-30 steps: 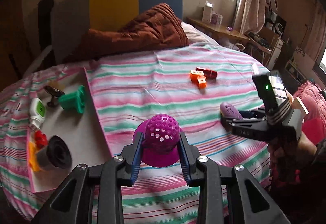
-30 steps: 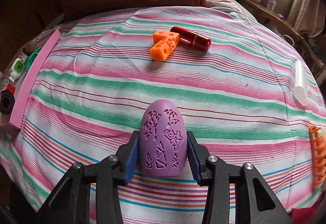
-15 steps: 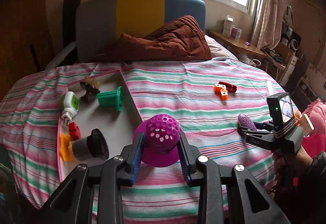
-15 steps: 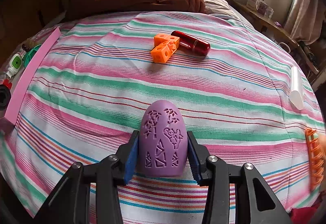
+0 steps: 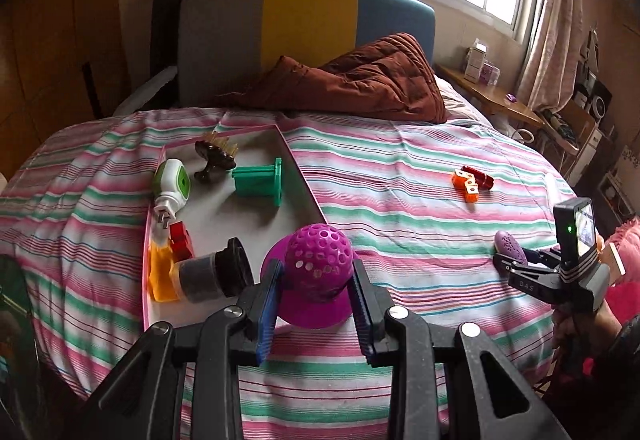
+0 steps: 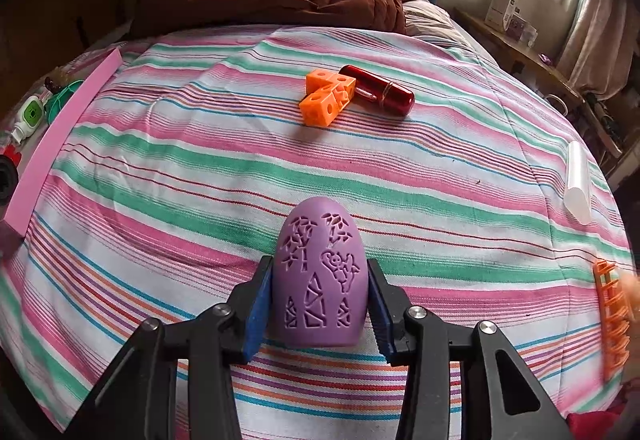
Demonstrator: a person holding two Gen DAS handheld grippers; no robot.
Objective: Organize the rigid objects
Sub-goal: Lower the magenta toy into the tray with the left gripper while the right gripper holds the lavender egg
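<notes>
— What have you got in each hand?

— My left gripper [image 5: 316,304] is clamped on one magenta perforated ball piece [image 5: 318,272], pads tight against its sides, held over the near corner of the pink tray [image 5: 298,170]. My right gripper [image 6: 318,310] is closed around one lilac egg-shaped piece [image 6: 319,280] with cut-out patterns, low over the striped bedspread [image 6: 280,176].

— How many things are in the tray?

— Six that I can count: one green-and-white plug-in device [image 5: 172,186], one dark brown comb-like piece [image 5: 216,158], one green spool [image 5: 260,180], one red piece [image 5: 180,236], one yellow-orange piece [image 5: 160,274] and one black-and-grey cylinder [image 5: 212,276].

— And loose on the bed?

— One cluster of orange cubes [image 6: 328,96] touching one dark red cylinder [image 6: 380,90], one white tube [image 6: 578,182] off to the right, and one orange ladder-like piece [image 6: 612,316] at the right edge.

— What changed in the last second?

— My left hand has swung toward the tray: before, the ball sat over the stripes beside it; now the tray fills the view's left. My right hand has kept still, grip unchanged.
</notes>
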